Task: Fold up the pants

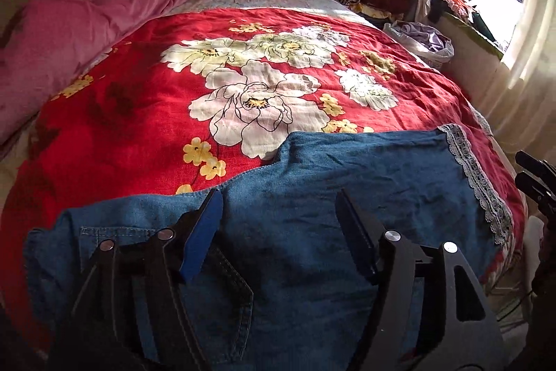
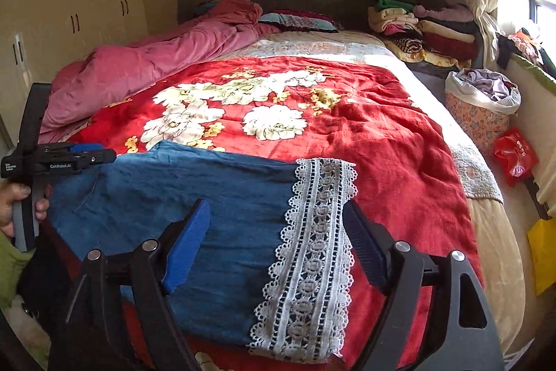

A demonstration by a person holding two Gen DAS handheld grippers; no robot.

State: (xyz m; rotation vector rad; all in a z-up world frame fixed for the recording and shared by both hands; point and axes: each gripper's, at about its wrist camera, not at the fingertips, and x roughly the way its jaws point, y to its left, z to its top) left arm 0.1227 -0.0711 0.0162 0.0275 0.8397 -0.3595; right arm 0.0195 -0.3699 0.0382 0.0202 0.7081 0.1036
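Observation:
Blue denim pants lie flat across the near end of the bed on a red floral blanket. Their hem carries a white lace trim at the right. My left gripper is open and empty above the waist end, near a back pocket. My right gripper is open and empty above the leg end, with the lace trim between its fingers in view. The pants also show in the right wrist view, with my left gripper at their left end.
A pink duvet is bunched along the bed's left side. Stacks of folded clothes sit at the bed's head on the right. A laundry basket and a red bag stand beside the bed under the window.

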